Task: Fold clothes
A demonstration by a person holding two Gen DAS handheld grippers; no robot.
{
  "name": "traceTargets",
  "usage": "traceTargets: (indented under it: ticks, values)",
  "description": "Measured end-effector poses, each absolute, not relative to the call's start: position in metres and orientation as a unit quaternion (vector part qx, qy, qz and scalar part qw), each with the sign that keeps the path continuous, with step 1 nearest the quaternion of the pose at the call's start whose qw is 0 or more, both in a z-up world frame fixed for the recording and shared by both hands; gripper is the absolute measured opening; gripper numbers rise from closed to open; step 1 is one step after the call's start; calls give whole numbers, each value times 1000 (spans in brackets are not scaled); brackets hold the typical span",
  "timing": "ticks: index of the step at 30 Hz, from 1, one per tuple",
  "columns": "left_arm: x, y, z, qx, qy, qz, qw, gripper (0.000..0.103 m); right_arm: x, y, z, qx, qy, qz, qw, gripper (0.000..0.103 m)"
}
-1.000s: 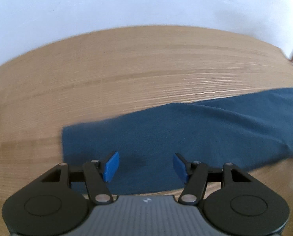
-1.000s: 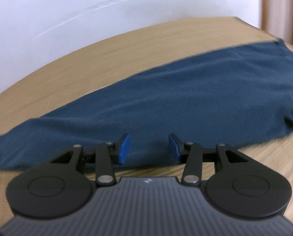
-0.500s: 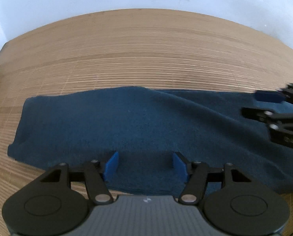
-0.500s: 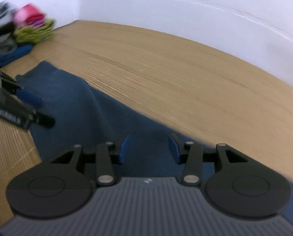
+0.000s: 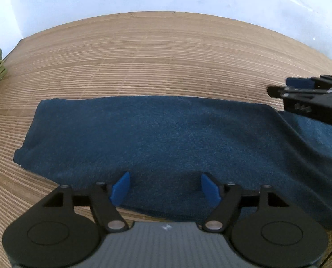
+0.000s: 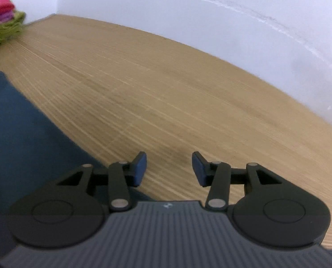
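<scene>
Navy garment (image 5: 166, 138) lies folded in a long strip along the near edge of the wooden table (image 5: 166, 55); its right end runs out of frame. Left gripper (image 5: 166, 187) hovers over the strip's near edge, jaws just widened, nothing clamped. Right gripper (image 6: 169, 167) released, over bare wood beside the strip; that view is blurred. Clothes pile (image 6: 3, 20) at the far left corner, cropped, items indistinct.
</scene>
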State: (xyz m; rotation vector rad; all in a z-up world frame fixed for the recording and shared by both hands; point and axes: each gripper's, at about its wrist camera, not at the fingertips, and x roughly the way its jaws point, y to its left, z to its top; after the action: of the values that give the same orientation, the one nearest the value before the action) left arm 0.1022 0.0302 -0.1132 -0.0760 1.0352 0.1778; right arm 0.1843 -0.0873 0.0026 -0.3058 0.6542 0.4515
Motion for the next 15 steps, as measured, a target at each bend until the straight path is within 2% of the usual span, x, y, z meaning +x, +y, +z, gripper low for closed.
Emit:
traceTargets:
  ticks: [3, 7, 8, 9, 10, 13, 14, 15]
  values:
    - [104, 30, -112, -40, 496, 88, 863, 74, 161, -79, 18, -92, 311, 310, 894, 48]
    - [103, 28, -112, -40, 494, 90, 864, 75, 145, -64, -5, -141, 316, 324, 881, 46]
    - [103, 28, -112, -40, 493, 90, 865, 75, 144, -66, -12, -146, 308, 315, 886, 49]
    - [102, 27, -112, -40, 492, 90, 865, 76, 150, -74, -15, -139, 308, 287, 896, 62]
    - [102, 28, -113, -40, 491, 89, 866, 77, 158, -82, -15, -122, 319, 259, 904, 66]
    - [101, 27, -110, -35, 492, 100, 864, 75, 172, -109, -8, -77, 342, 214, 912, 63]
    - [99, 23, -106, -34, 491, 107, 864, 69, 166, -118, -2, -77, 333, 204, 917, 64]
    - [97, 17, -100, -30, 482, 102, 870, 68, 159, -127, 4, -79, 322, 195, 923, 64]
